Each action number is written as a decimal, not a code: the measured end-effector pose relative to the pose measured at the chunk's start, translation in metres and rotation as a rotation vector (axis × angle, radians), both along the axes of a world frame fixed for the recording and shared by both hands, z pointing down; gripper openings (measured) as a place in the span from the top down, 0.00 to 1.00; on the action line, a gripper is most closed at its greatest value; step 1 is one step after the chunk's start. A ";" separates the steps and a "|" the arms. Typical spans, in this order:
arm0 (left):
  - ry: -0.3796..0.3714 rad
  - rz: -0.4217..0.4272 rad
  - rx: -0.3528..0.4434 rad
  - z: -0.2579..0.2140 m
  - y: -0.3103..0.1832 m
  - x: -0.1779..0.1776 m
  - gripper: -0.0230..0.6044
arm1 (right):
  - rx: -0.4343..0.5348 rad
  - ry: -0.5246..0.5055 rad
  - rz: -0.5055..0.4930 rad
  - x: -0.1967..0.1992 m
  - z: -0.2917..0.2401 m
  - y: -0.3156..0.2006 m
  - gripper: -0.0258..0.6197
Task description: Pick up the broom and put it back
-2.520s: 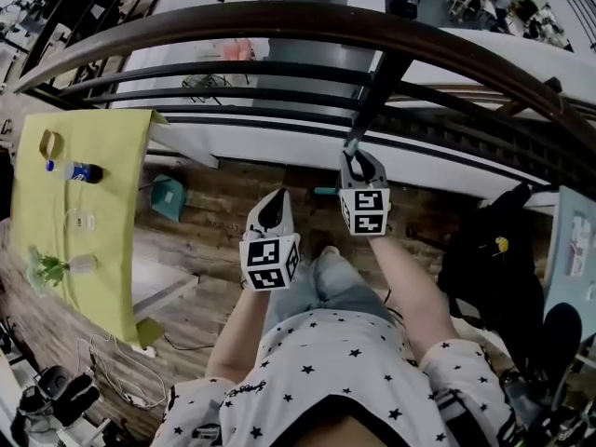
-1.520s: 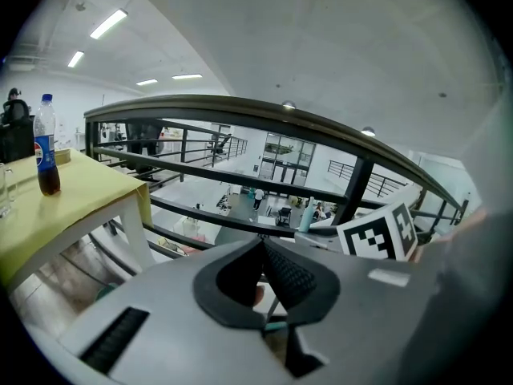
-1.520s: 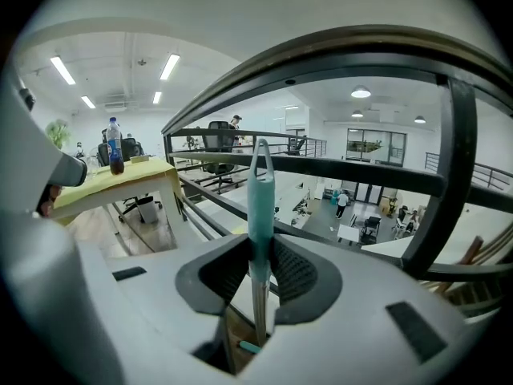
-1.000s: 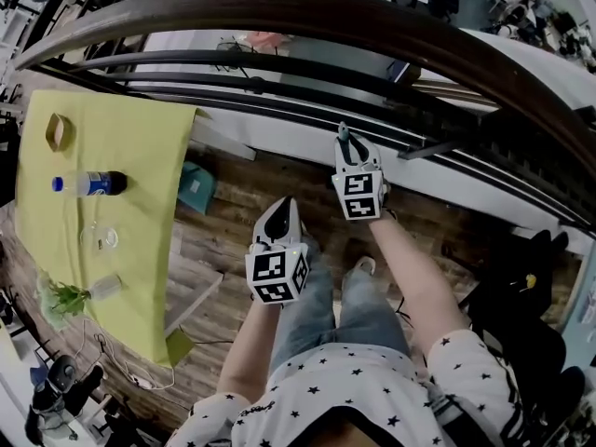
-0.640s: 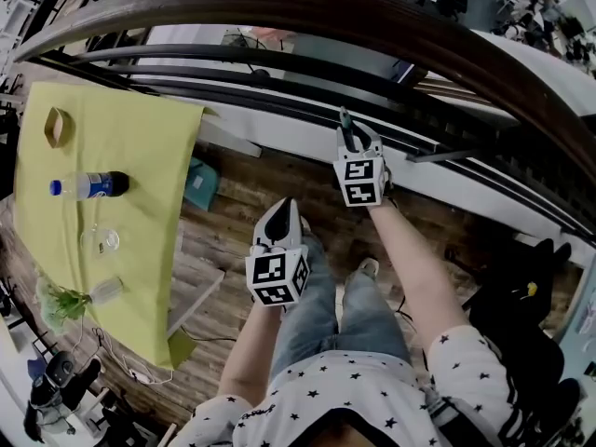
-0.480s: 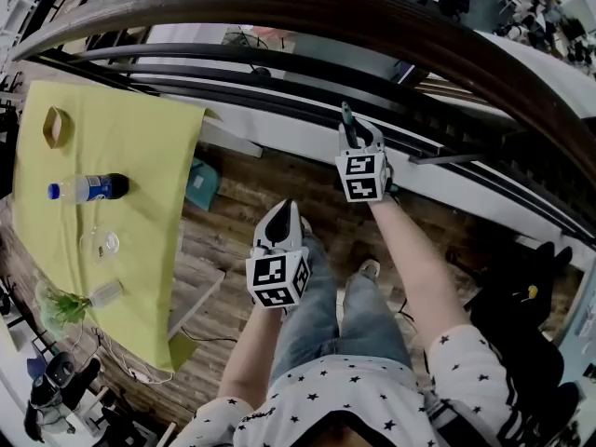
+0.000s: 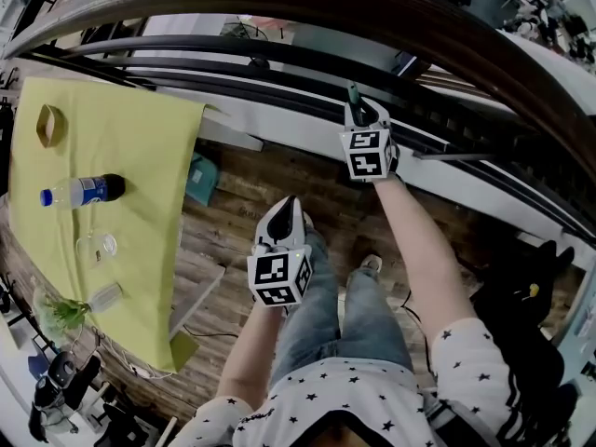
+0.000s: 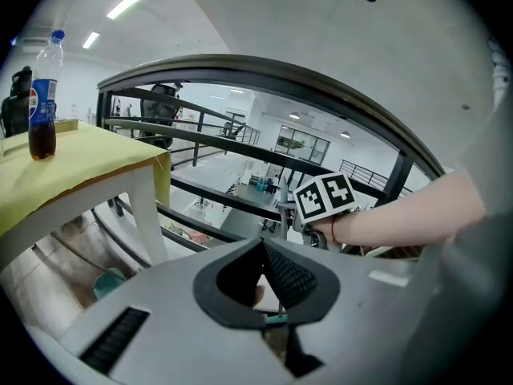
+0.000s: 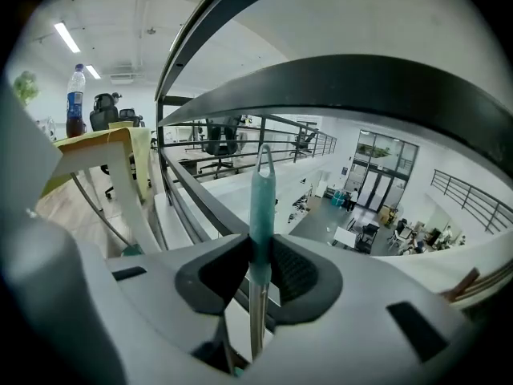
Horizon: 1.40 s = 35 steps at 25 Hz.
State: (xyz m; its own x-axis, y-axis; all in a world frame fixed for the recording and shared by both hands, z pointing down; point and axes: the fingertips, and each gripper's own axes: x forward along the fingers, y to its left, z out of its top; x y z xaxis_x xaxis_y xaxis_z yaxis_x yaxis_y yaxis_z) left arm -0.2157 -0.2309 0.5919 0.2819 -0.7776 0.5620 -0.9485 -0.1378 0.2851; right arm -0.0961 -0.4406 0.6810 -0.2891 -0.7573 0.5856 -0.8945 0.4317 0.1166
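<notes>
Right, from the head view first: the right arm is stretched well forward, and the right gripper (image 7: 359, 112) sits up against the lower rails of the railing (image 7: 279, 7). A short stub of the broom handle (image 7: 353, 94) pokes out past its fingertips. The left gripper (image 7: 287, 209) is tucked in close above the person's jeans, forearm bent, pointing ahead and down. There is a strip of open plank floor (image 7: 242, 203) between the person and the rails. To the left the edge of the table (image 7: 191, 277) closes things in, with its yellow cloth (image 7: 130, 166) draped over it and a cola bottle (image 7: 79, 192) lying on the cloth.

Now the left gripper view: its two dark pads meet at the tips, with nothing between them. Beyond them the right gripper's marker cube (image 8: 325, 199) hangs at the rails on a bare forearm. The bottle (image 8: 42, 95) appears at the far left on the cloth-covered table top (image 8: 88, 155).

Over to the right gripper view: the jaws are clamped partway closed on the broom handle (image 9: 260, 207), one ribbed black pad on each side. It stands upright, a smooth teal plastic grip with a small hanging loop at the top and a bare metal shaft below the pads. The curved dark bars of the railing (image 9: 240, 79) sweep close overhead and alongside, with an open hall far below. The table leg (image 9: 136, 191) stands off to the left.
</notes>
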 end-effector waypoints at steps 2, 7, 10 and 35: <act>0.000 -0.002 -0.003 0.002 0.000 -0.002 0.95 | -0.001 0.013 0.003 0.002 0.000 -0.003 0.84; -0.001 -0.005 -0.012 0.004 0.003 -0.006 0.95 | -0.009 0.043 0.013 0.005 0.001 -0.010 0.83; 0.001 -0.006 -0.012 0.004 0.003 -0.007 0.95 | -0.013 0.051 0.013 0.005 0.001 -0.014 0.83; 0.002 -0.021 0.011 -0.010 0.020 -0.004 0.95 | -0.032 0.063 -0.011 0.005 -0.010 -0.001 0.75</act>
State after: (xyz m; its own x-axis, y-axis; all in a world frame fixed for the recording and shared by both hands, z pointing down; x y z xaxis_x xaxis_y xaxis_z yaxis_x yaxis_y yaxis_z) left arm -0.2199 -0.2110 0.5822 0.2665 -0.7892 0.5532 -0.9507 -0.1209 0.2855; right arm -0.0912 -0.4417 0.6712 -0.2589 -0.7350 0.6267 -0.8811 0.4455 0.1585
